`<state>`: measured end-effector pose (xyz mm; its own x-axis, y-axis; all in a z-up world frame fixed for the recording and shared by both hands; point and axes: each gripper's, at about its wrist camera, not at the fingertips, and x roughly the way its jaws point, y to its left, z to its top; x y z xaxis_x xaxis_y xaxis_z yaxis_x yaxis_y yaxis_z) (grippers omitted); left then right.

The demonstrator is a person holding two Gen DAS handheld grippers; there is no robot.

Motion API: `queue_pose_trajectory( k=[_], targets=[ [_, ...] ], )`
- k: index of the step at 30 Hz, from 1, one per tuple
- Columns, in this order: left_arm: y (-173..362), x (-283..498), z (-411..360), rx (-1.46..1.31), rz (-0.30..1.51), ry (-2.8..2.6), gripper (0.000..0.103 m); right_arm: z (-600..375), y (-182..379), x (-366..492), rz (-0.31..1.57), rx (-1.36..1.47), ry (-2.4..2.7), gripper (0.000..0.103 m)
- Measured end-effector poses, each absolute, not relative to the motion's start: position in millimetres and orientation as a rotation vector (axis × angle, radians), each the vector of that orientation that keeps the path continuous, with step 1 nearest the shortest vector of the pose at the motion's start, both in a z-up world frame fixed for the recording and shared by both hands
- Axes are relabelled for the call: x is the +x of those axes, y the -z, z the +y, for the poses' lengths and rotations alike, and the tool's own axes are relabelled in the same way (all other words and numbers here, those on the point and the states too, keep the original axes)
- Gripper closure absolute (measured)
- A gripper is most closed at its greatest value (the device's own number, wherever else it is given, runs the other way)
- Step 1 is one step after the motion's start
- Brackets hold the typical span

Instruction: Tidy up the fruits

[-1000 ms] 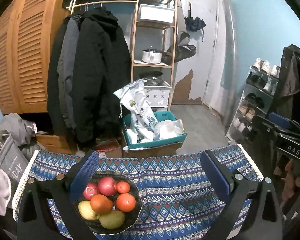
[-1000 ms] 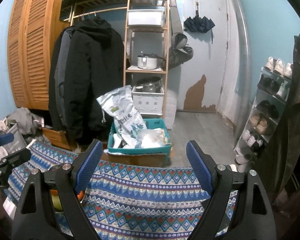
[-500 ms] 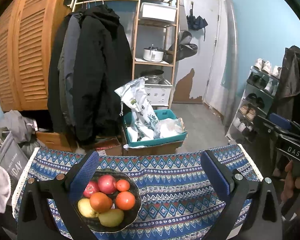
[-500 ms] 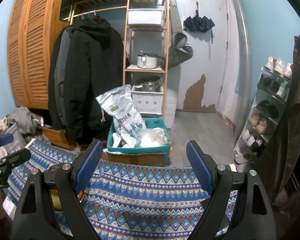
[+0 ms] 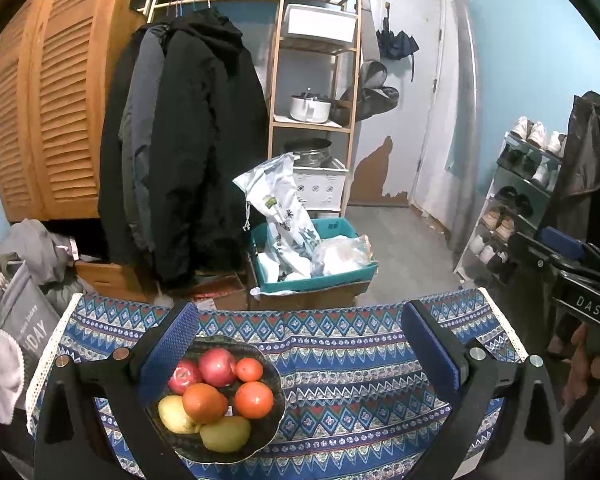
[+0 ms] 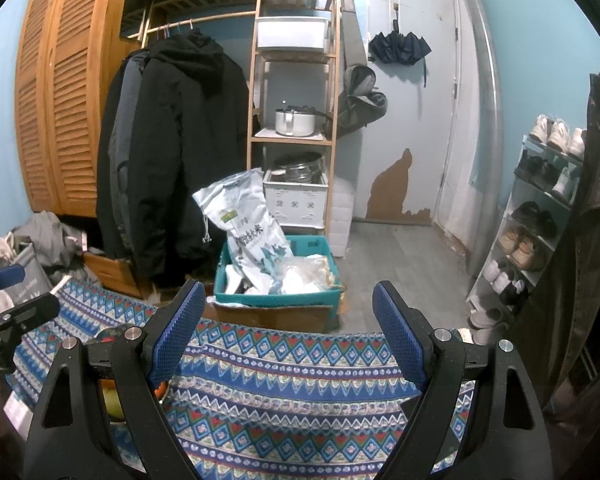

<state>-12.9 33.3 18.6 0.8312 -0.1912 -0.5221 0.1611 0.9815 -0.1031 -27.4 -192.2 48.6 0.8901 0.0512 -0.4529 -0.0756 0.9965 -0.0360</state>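
The left tool (image 5: 300, 344) hovers with its blue pads spread wide, holding nothing, above a desk (image 5: 360, 360) draped in a patterned blue cloth. A dark bowl (image 5: 268, 424) sits on the desk's left part, just beside the left pad, heaped with fruits (image 5: 216, 396): red apples, oranges and yellow-green pears. The right tool (image 6: 286, 328) is likewise open and empty over the bare cloth, well right of the bowl. Beyond the desk stands a teal crate (image 6: 276, 300) on the floor.
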Motion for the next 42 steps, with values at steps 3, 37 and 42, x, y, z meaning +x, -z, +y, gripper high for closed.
queue_pose_trajectory(
  k=[3,37,42],
  targets=[
    [-18.8,-13.0,33.9,-0.058,0.564,0.186,0.001,-192.2,-48.7,-27.3,0.469,-0.054,-0.066,0.019],
    [-21.2,-11.2,32.5,-0.046,0.584,0.138,0.001,-196.1,-45.1,-28.2,0.476,-0.059,-0.07,0.019],
    [-20.9,-11.8,32.3,-0.046,0.583,0.138,0.001,-195.4,-45.8,-27.1,0.477,-0.06,-0.071,0.019]
  ],
)
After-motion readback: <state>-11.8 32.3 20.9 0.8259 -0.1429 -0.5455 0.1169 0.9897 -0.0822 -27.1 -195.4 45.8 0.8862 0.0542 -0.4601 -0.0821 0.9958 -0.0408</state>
